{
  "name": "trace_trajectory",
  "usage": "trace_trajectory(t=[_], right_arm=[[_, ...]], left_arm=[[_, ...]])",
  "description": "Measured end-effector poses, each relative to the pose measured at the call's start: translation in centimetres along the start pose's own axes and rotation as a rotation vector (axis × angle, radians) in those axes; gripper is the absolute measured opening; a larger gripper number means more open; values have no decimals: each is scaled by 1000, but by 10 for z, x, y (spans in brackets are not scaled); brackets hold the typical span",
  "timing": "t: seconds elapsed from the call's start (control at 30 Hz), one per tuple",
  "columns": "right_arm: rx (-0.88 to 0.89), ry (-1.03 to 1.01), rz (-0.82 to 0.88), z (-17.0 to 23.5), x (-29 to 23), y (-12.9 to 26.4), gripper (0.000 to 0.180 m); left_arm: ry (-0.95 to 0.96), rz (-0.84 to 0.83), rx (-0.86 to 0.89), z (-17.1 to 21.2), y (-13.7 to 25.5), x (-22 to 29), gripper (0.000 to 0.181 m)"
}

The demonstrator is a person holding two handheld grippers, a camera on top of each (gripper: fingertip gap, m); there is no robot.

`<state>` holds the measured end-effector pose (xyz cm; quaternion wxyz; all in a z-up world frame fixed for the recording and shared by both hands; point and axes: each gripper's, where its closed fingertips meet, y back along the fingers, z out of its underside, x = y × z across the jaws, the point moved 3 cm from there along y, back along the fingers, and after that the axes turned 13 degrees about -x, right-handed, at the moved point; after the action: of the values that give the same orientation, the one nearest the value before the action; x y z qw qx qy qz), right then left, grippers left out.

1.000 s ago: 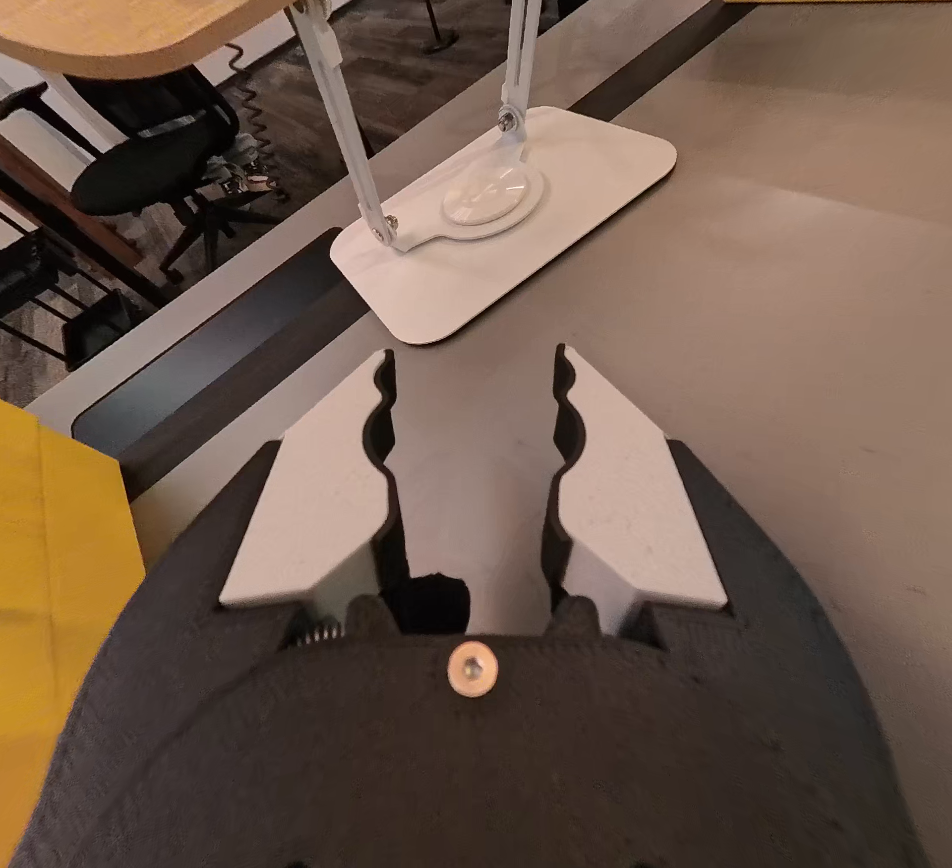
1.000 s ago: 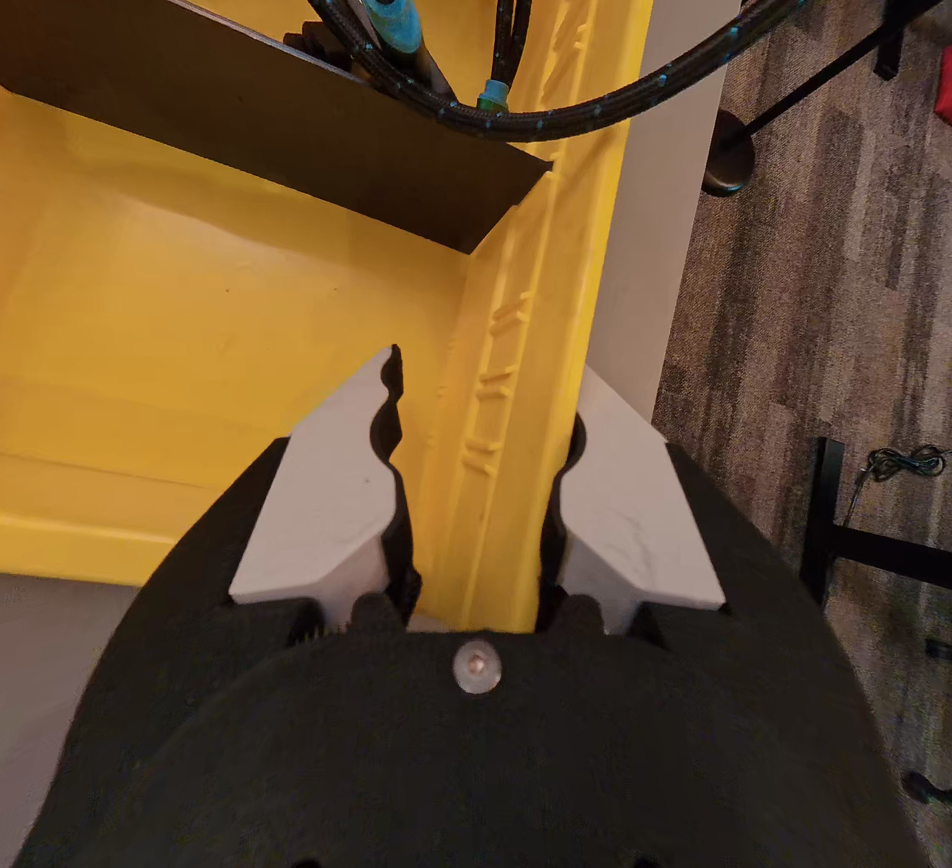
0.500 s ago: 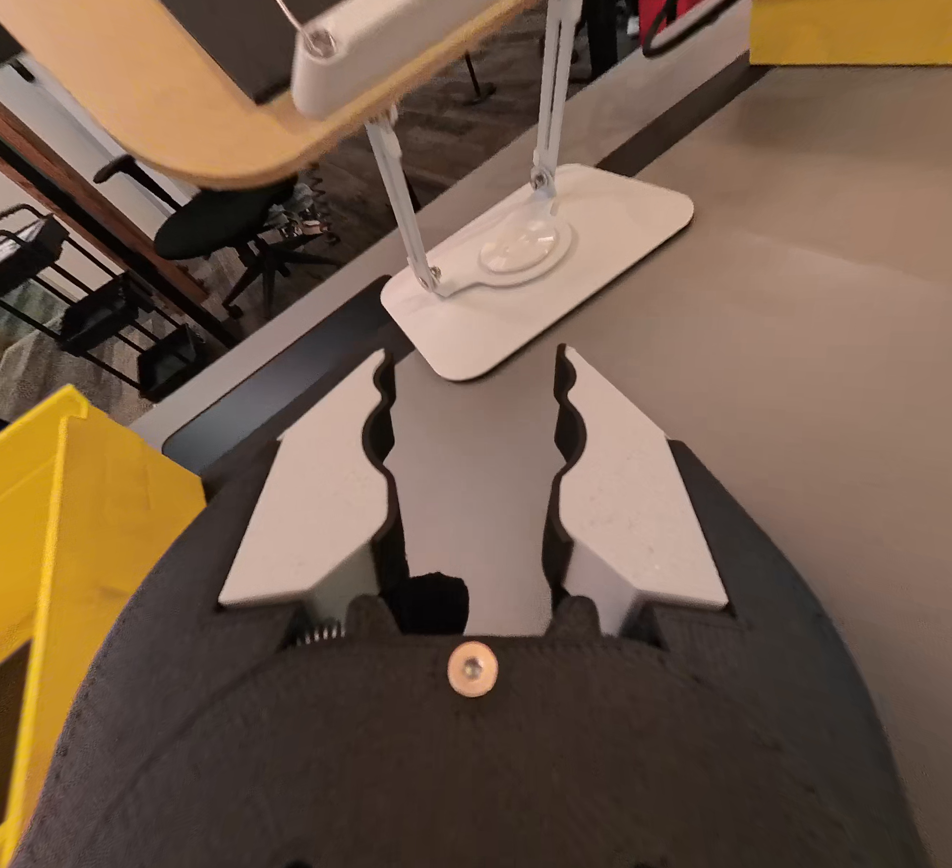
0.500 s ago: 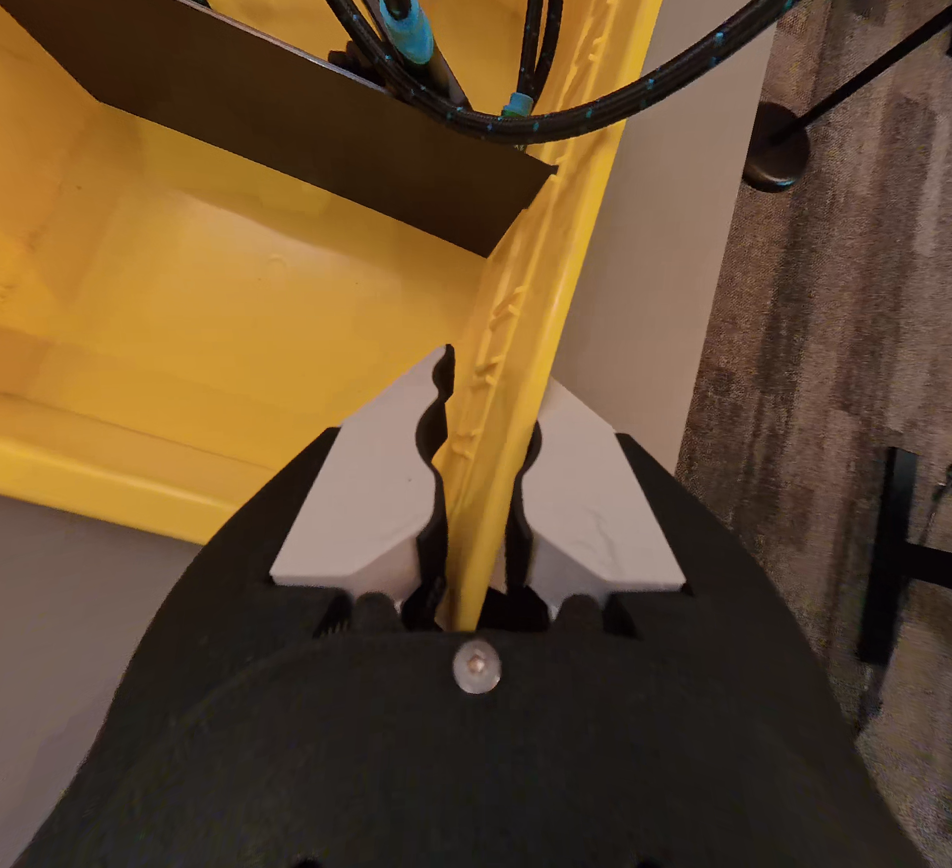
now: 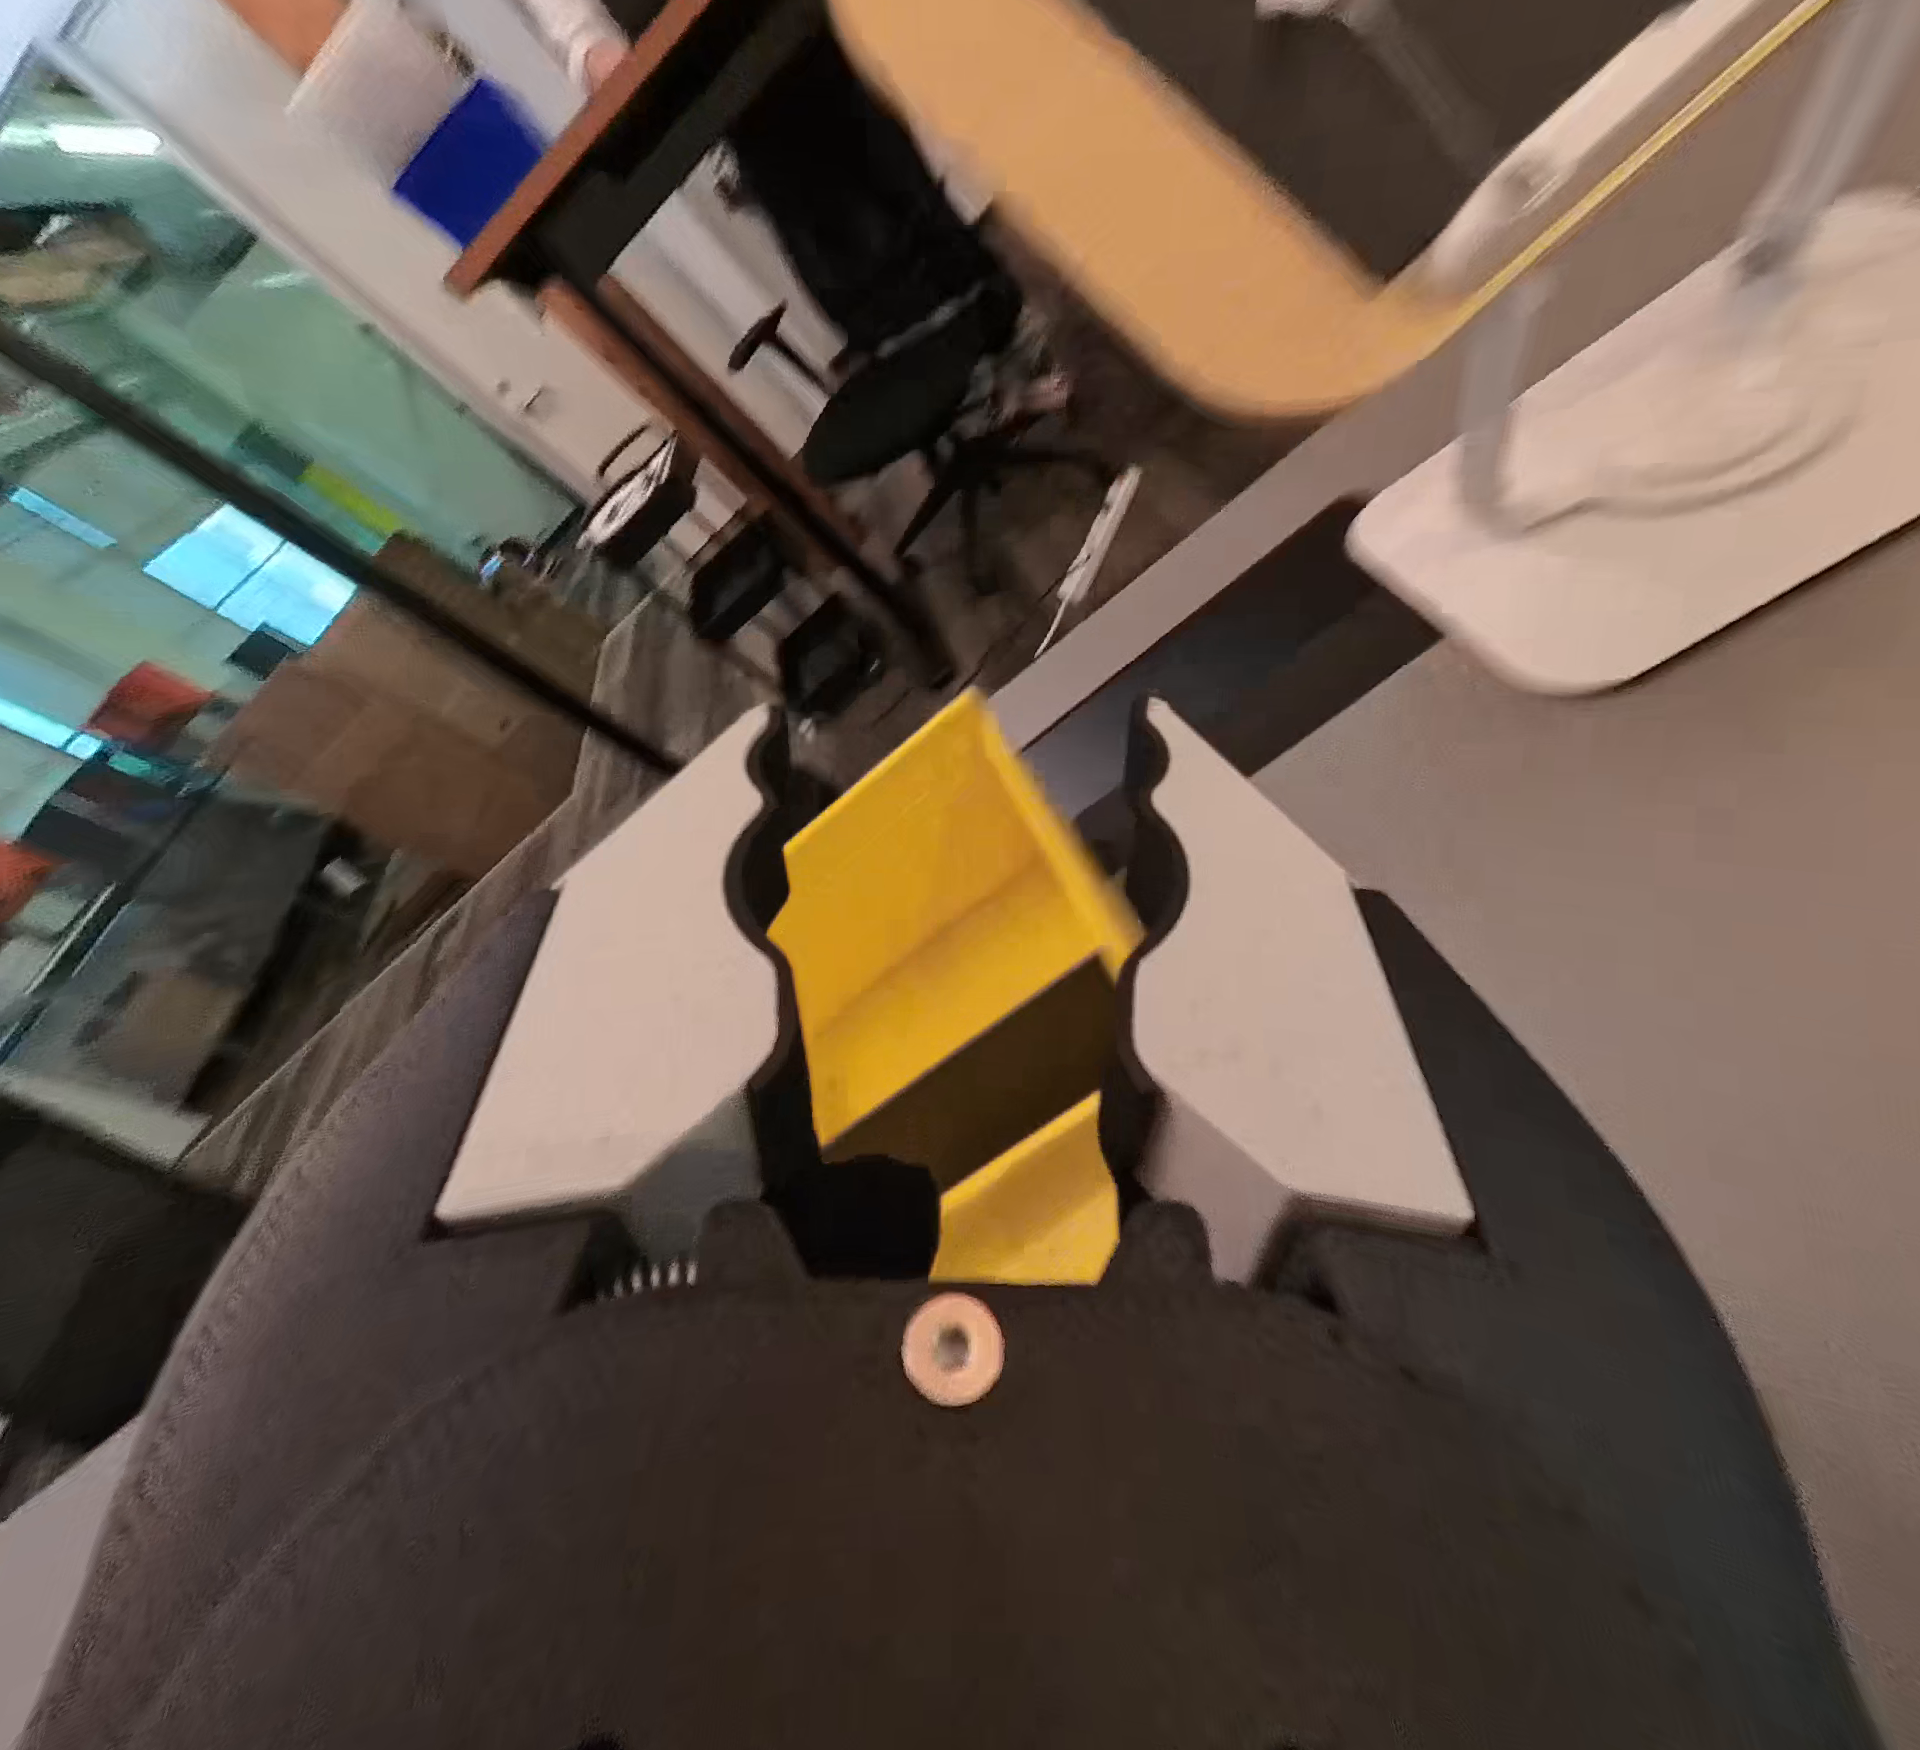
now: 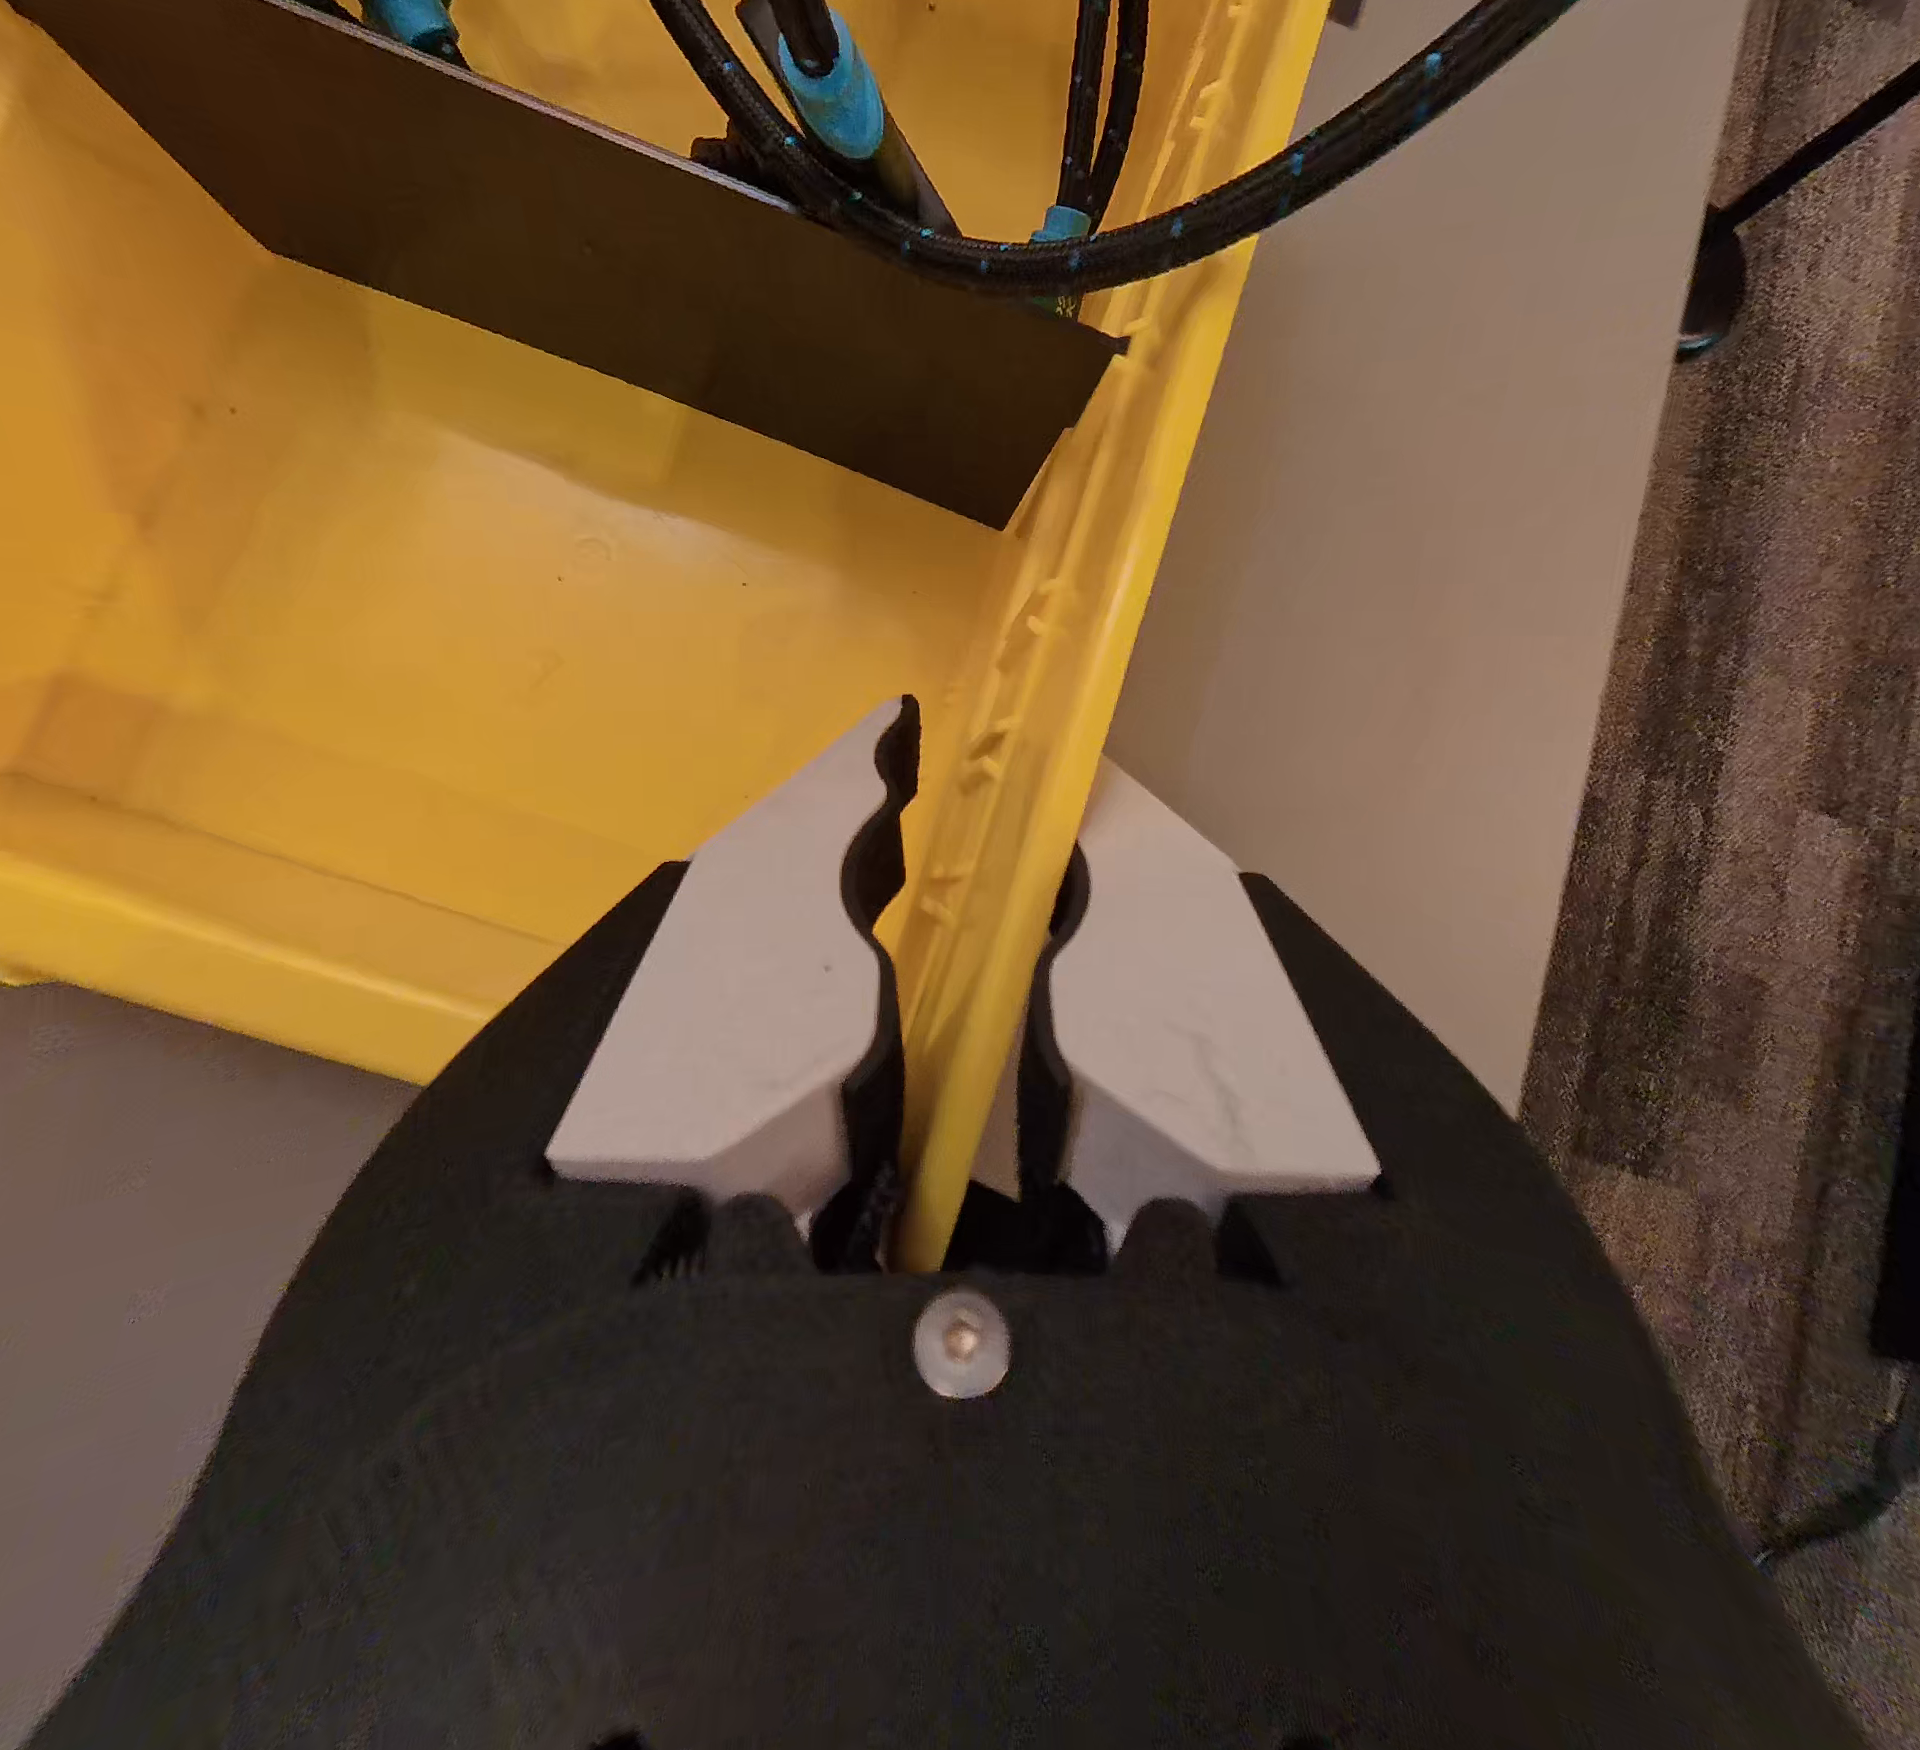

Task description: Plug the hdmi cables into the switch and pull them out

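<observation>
The right tongs [image 6: 971, 879] were closed down on the side wall of a yellow bin [image 6: 1164, 495], the rim pinched between the pads, with the bin resting on the grey table [image 6: 1434, 557]. Behind a dark divider [image 6: 582, 246] in that bin lay the hdmi cables [image 6: 1351, 131]: braided black leads flecked with blue, one looping out over the rim, their plug ends sleeved in teal [image 6: 831, 90]. No switch showed in either view. The left tongs [image 5: 951, 827] stood wide apart and held nothing; a second yellow bin [image 5: 935, 952] showed through the gap, and the view was blurred, with a white lamp base [image 5: 1621, 578] on the table to the right. The cables looked light and floppy, the braid likely grippy rather than slick, so a lead would probably sag and swing if taken mid-length. The stiff plug body just behind the connector seemed the best hold, squarely across its flat faces, keeping the metal tip clear.
</observation>
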<state>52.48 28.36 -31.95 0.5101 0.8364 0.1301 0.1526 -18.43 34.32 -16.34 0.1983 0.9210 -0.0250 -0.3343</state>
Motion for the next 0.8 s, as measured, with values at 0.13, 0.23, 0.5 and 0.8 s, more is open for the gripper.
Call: trace_trajectory(t=[0.13,0.23,0.5,0.8], right_arm=[[6,36,-26,5,-27,6,15],[17,60,-55,4,-48,8,16],[32,137,-118,-10,-103,9,15],[41,221,-176,-25,-157,7,20]], left_arm=[[31,-49,-231,83,-11,-56,78],[107,-65,-384,151,-18,-86,95],[327,-8,-512,250,-27,-101,113],[483,175,-501,267,-48,-81,96]])
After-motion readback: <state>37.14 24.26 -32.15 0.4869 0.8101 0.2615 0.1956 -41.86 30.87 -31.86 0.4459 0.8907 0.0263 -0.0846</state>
